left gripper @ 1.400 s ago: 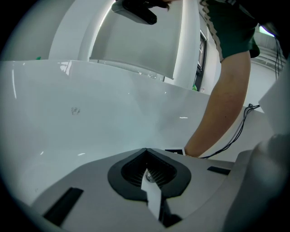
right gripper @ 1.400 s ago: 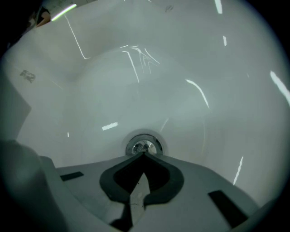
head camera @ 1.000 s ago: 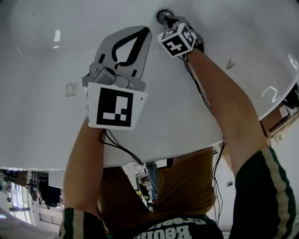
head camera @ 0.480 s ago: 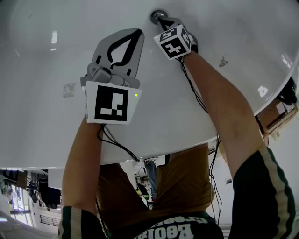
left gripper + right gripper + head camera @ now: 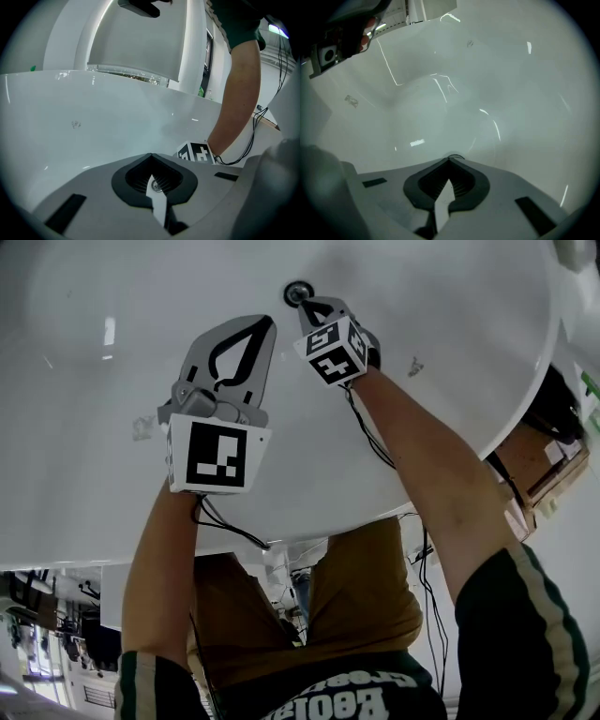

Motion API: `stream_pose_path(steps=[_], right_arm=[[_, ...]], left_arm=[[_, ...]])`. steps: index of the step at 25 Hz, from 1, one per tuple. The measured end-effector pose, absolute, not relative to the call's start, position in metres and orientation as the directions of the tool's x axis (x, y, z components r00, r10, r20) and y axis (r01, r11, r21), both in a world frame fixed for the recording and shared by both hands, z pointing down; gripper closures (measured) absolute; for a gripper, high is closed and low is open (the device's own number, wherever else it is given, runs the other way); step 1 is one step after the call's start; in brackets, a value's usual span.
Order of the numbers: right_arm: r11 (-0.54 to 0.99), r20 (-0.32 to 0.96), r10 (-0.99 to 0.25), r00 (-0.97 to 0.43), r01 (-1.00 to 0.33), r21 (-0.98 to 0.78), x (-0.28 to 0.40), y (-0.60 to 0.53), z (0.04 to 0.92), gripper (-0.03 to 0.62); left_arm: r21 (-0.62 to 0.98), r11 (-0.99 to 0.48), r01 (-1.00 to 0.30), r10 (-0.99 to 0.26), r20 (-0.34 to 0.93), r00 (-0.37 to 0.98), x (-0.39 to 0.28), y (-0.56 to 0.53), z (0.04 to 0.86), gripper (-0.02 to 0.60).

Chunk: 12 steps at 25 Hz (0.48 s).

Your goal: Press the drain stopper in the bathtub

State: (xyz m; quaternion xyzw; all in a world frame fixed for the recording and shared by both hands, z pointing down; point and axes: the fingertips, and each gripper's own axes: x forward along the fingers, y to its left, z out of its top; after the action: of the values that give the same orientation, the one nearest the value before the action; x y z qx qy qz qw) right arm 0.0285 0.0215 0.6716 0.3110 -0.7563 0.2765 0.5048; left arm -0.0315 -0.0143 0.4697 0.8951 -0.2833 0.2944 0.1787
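The round metal drain stopper [image 5: 298, 292] sits in the white bathtub floor [image 5: 84, 381] near the top of the head view. My right gripper [image 5: 306, 304] is shut, and its joined tips rest at the stopper's near edge. In the right gripper view only a thin dark arc of the stopper [image 5: 455, 156] shows beyond the closed tips of the right gripper [image 5: 450, 159]. My left gripper [image 5: 266, 322] is also shut and holds nothing. It hovers over the bare tub floor, left of the stopper and a little short of it. In its own view the left gripper [image 5: 151, 154] points at the tub wall.
The tub's curved rim [image 5: 525, 399] runs along the right, with a cardboard box [image 5: 548, 474] outside it. The right gripper's marker cube [image 5: 197, 153] and the person's forearm [image 5: 241, 93] fill the right of the left gripper view. Cables [image 5: 375, 451] hang from the right gripper.
The stopper and both grippers sit lower and further left in the head view. The right gripper's tips stay at the stopper, with the left gripper still beside it.
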Motion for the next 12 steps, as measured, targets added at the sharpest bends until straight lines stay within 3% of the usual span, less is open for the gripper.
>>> stream_pose_path(steps=[12], right_arm=[[0.631, 0.908, -0.247, -0.339, -0.767, -0.115, 0.041, 0.018, 0.603, 0.588]], left_arm=[[0.143, -0.800, -0.583, -0.366, 0.654, 0.663, -0.006, -0.016, 0.437, 0.575]])
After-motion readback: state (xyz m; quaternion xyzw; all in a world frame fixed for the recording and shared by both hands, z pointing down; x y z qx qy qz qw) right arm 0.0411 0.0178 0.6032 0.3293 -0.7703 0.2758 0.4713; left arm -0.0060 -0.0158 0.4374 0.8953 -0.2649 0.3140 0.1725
